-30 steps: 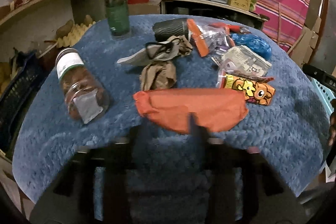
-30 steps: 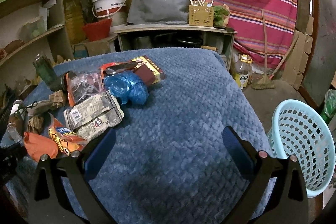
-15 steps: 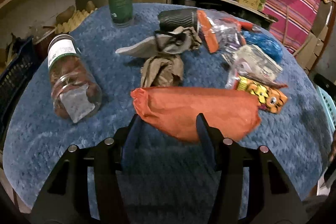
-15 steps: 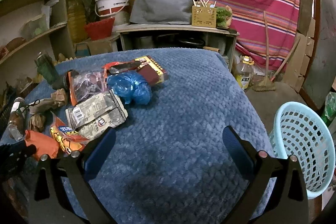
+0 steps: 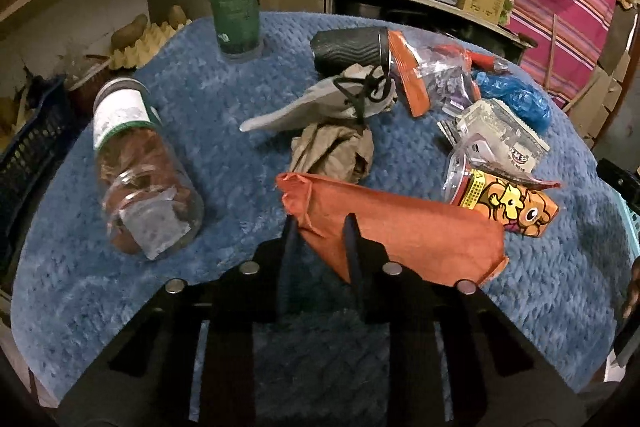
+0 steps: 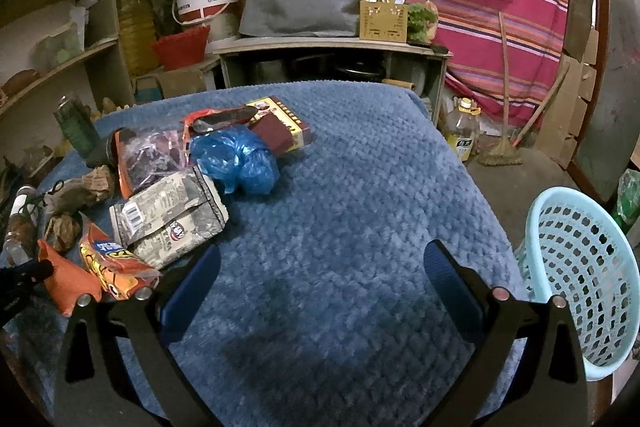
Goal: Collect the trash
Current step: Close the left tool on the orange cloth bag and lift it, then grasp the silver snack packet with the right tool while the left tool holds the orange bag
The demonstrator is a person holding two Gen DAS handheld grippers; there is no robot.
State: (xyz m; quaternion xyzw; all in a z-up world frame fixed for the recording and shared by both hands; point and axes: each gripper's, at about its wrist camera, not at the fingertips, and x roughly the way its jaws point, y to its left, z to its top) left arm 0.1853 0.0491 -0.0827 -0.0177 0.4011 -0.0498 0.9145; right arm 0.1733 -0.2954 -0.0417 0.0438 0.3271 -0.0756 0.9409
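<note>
— Two grippers are in view; how do they stand?
— Left gripper (image 5: pixel 318 227) has its fingers drawn in on the near left corner of the orange paper bag (image 5: pixel 400 231), one finger on either side of that corner, pinching it. Right gripper (image 6: pixel 320 267) is spread wide over bare blue blanket (image 6: pixel 360 207), with nothing between its fingers.

— Where does the trash lie?
— In the left wrist view the orange bag stretches from the fingertips toward 3 o'clock. At 12 o'clock from it, touching its upper edge, sits a crumpled brown paper (image 5: pixel 332 153). At 2 o'clock lies a cartoon snack wrapper (image 5: pixel 508 205), its end at the bag's far edge. Farther toward 1 o'clock are a grey printed packet (image 5: pixel 500 131) and a blue plastic bag (image 5: pixel 516 99).

— And the rest?
— At 9 o'clock a glass jar (image 5: pixel 140 171) lies on its side, well apart from the bag. At 11 o'clock a green bottle (image 5: pixel 236 7) stands upright near the blanket's far edge.

— Any bin?
— From the right wrist, a light blue perforated basket (image 6: pixel 580 275) stands off the blanket at 3 o'clock, beside the right gripper's right finger.
</note>
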